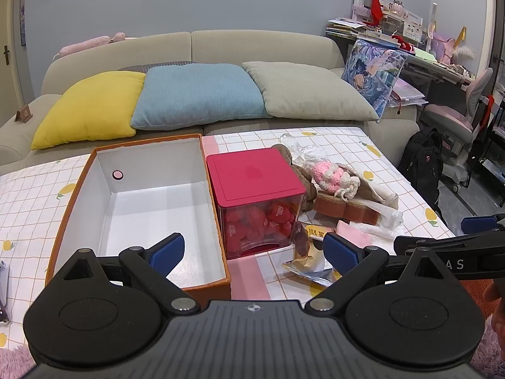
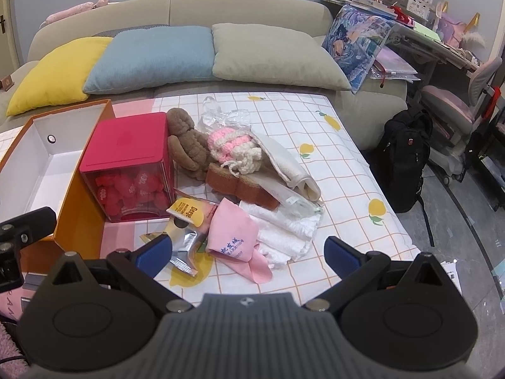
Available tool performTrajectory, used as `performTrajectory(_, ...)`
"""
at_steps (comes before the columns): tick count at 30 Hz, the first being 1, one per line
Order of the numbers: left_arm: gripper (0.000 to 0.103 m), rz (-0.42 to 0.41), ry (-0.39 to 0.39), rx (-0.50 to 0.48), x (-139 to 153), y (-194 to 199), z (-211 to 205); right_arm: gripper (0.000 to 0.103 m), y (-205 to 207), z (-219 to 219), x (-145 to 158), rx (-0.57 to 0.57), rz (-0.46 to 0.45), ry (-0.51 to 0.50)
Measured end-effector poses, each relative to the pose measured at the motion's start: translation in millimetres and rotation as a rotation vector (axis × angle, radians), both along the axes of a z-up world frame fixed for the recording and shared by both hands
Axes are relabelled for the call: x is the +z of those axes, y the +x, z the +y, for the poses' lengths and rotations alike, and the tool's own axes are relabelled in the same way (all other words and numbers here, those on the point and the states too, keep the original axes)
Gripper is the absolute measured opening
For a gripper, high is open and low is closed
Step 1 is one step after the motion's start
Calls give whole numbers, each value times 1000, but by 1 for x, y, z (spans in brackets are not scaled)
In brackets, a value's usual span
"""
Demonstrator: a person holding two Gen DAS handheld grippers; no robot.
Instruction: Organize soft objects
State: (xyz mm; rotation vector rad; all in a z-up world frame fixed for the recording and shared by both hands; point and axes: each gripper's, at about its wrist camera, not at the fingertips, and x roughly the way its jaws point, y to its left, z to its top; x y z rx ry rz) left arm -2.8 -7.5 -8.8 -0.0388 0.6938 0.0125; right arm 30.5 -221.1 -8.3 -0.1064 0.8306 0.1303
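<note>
Behind the worktop (image 2: 331,145) runs a beige sofa (image 2: 246,9) with three cushions. Nothing looks sorted yet, so the job seems to be at its start: the orange box (image 1: 79,189) sits open, while the soft pile lies right of the red container (image 2: 126,145). Both the left gripper (image 1: 254,252) and right gripper (image 2: 247,252) have jaws spread wide, holding nothing. The pink cloth (image 2: 233,237) lies just ahead of the right jaws, a likely first pick, needing a short reach forward and down.

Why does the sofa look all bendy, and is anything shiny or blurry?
Left wrist view: the fisheye lens bows the sofa; dark corners. Right wrist view: the silver foil packet glints; the table edge curves; everything looks sharp.
</note>
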Motion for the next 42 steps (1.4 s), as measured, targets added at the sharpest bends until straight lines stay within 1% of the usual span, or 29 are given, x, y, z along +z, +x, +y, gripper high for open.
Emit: performTrajectory(42,103,6,0,-1,-4,-2,-2,100,2,2,-4,8,22,-27)
